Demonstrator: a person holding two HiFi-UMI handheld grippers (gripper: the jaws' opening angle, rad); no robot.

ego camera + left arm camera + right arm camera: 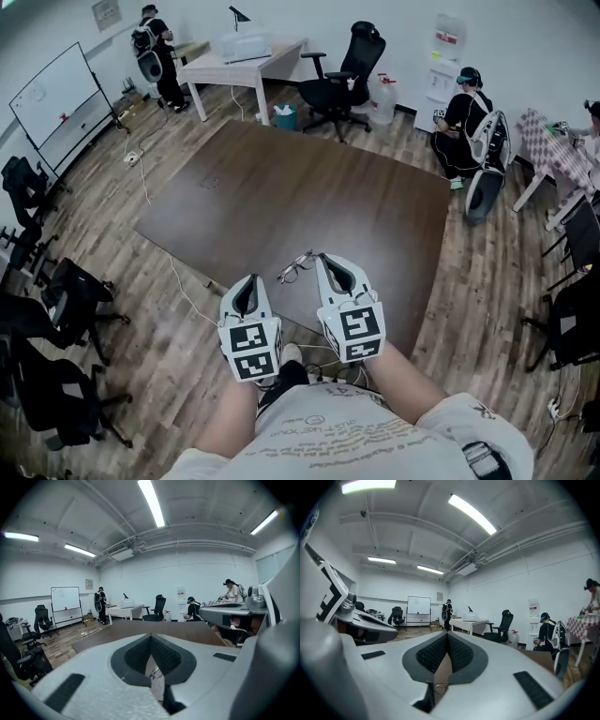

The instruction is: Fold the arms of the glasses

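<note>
Thin wire-framed glasses (pixel 296 268) hang in the air above the near edge of the dark brown table (pixel 309 187), between my two grippers. My right gripper (pixel 326 260) is shut, and the frame sits at its tip. In the right gripper view a lens ring (pixel 439 687) shows in the gap just behind the closed pads (pixel 459 654). My left gripper (pixel 249 281) is shut too, and a small metal piece of the glasses (pixel 153 672) shows behind its pads (pixel 165 656) in the left gripper view. The thin arm reaching toward the left gripper is hard to make out in the head view.
Black office chairs (pixel 56 300) stand on the wood floor at the left, and a cable (pixel 183 291) runs by the table. A white desk (pixel 239 58), a whiteboard (pixel 52 94) and another chair (pixel 342 80) are at the back. People (pixel 464 122) sit and stand around the room's edges.
</note>
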